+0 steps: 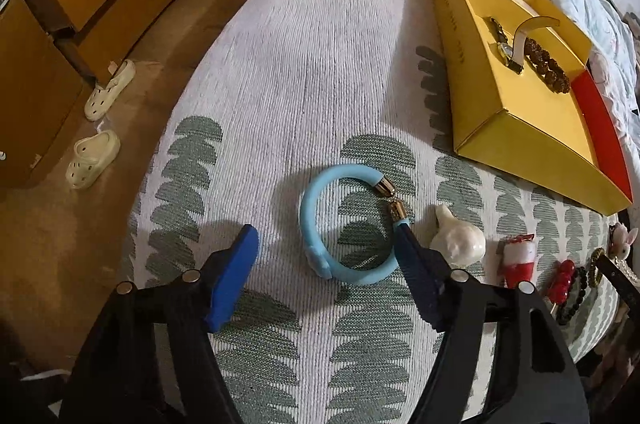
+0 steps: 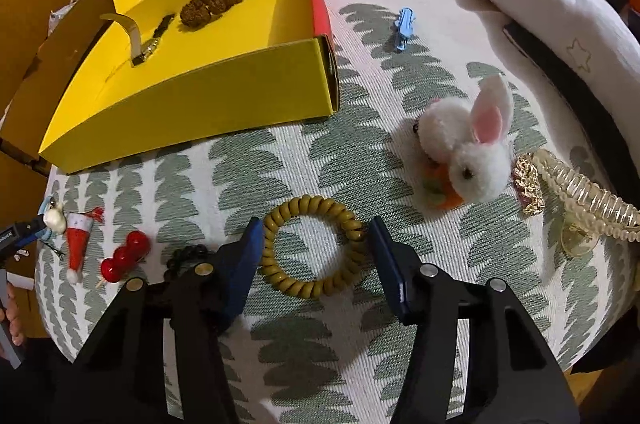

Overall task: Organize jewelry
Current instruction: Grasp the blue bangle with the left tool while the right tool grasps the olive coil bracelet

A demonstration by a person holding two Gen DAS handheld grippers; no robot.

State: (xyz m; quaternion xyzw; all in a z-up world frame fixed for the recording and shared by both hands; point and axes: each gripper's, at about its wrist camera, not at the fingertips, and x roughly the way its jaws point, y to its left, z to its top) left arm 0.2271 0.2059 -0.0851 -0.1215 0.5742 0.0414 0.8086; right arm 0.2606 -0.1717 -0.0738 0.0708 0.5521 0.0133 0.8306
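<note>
In the left wrist view my left gripper (image 1: 326, 238) is open over a light blue bracelet (image 1: 320, 224) with a gold clasp, which lies on the patterned cloth between the blue fingers. A yellow box (image 1: 480, 36) at upper right holds a watch (image 1: 506, 50) and a brown bead bracelet (image 1: 546, 68). In the right wrist view my right gripper (image 2: 316, 230) is open around an olive spiral hair tie (image 2: 348, 224) lying flat. The yellow box (image 2: 200, 96) is at upper left there, with the brown beads (image 2: 212, 2) inside.
A white shell piece (image 1: 458, 238), small Santa hat (image 1: 518, 258), red berry pick (image 2: 126, 256) and black beads (image 2: 188, 256) lie along the front. A white bunny pompom (image 2: 470, 144), gold brooch (image 2: 528, 184), clear hair claw (image 2: 588, 204) and blue clip (image 2: 404, 26) lie right. Slippers (image 1: 94, 160) sit on the floor.
</note>
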